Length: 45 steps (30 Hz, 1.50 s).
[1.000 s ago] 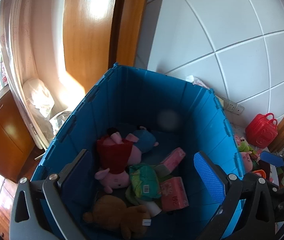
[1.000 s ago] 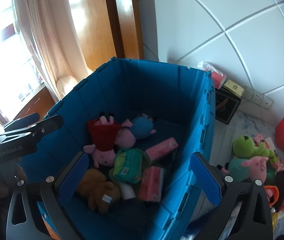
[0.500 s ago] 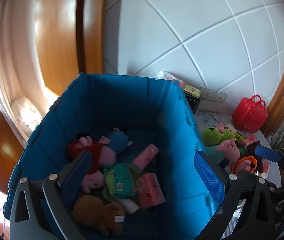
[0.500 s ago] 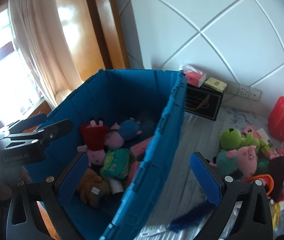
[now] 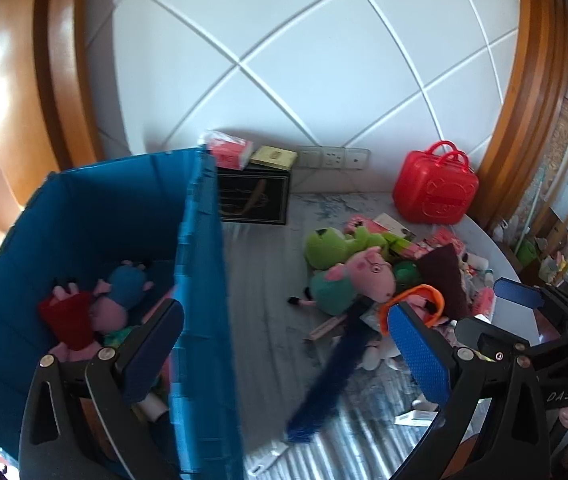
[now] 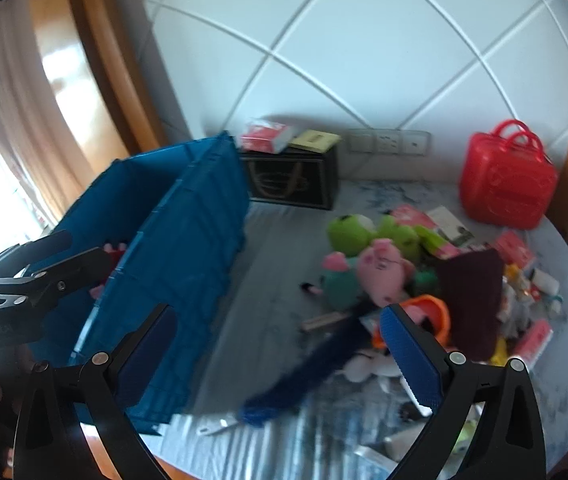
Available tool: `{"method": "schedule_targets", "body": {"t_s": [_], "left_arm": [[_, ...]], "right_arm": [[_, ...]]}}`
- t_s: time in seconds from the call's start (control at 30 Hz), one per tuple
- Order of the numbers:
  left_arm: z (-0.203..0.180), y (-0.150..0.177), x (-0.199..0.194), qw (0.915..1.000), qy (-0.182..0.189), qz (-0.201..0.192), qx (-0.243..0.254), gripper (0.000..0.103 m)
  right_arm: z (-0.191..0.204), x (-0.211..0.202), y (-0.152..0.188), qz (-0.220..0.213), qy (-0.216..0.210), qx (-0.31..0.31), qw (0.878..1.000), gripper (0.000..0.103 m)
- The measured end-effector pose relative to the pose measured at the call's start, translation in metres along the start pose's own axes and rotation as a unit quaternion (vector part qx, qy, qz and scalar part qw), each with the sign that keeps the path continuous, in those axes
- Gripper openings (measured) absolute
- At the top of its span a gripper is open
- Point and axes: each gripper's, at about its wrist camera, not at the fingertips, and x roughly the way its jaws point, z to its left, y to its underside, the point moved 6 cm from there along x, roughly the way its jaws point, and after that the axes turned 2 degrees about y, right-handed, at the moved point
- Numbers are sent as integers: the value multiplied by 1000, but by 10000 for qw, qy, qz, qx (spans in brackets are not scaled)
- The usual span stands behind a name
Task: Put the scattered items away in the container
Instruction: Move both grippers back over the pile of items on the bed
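Two claws hang spread and empty over the table (image 5: 268,312), one in each wrist view. The left claw (image 5: 284,344) has its wide-apart fingers straddling the near wall of the blue crate (image 5: 200,280): one pad sits over the crate's inside at about 7 o'clock in that view, the other over the clutter at 4 o'clock. The right claw (image 6: 280,356) is parted just as wide, with the crate (image 6: 188,248) at its 9 o'clock and the loose pile at 2 o'clock.

Inside the crate lie a red-dressed pig plush (image 5: 70,316) and a blue-bodied pig plush (image 5: 122,292), side by side near the bottom. Out on the table, well apart from the crate, a green frog plush (image 6: 363,232) touches a pink pig plush (image 6: 383,272) in a teal top, with a dark maroon cloth (image 6: 471,296) and an orange ring-shaped piece (image 6: 435,316) just beside them. A blurred dark blue strip (image 6: 315,368) runs from the pile toward 6 o'clock; it may be a feathery or fabric item, but motion smear hides its form. At 1 o'clock a red toy suitcase (image 6: 503,184) stands against the tiled wall. A black box (image 6: 295,180) sits behind the crate at 12 o'clock, a tissue pack (image 6: 268,136) lying on it.
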Motion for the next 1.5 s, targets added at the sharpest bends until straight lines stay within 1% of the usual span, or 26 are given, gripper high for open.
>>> {"method": "schedule_targets", "body": {"t_s": [0.13,0.27,0.5,0.63,0.83,0.97,1.13,1.2,1.37,1.5], "left_arm": [[-45,0,17,9998,88,92,152,103],[-77,1,29,9995,139,155,218,103],[-122,8,57,9987,164,333,342,103],[-147,21,82,9974,278,507,439,103],[-192,40,121,9931,494,783,722,103],[-217,51,149,9892,733,1031,743,103],[-249,62,184,9834,876,1352,840,103],[-264,63,193,9812,924,1412,934,103],[-303,62,222,9767,920,1509,1214,103],[-322,60,249,9755,799,1640,1233,103]], "right_arm": [[-55,-9,8,37,194,231,9995,103],[-100,-16,13,59,348,403,9986,103],[-163,-14,29,261,540,677,9959,103],[-194,-11,41,395,625,817,9939,103],[-239,-3,61,618,777,1011,9899,103],[-274,-1,79,778,949,1340,9834,103],[-322,-6,104,920,1274,1619,9742,103],[-341,-6,115,1004,1405,1745,9694,103],[-386,-2,143,1191,1667,2068,9567,103],[-410,11,157,1305,1795,2177,9504,103]]}}
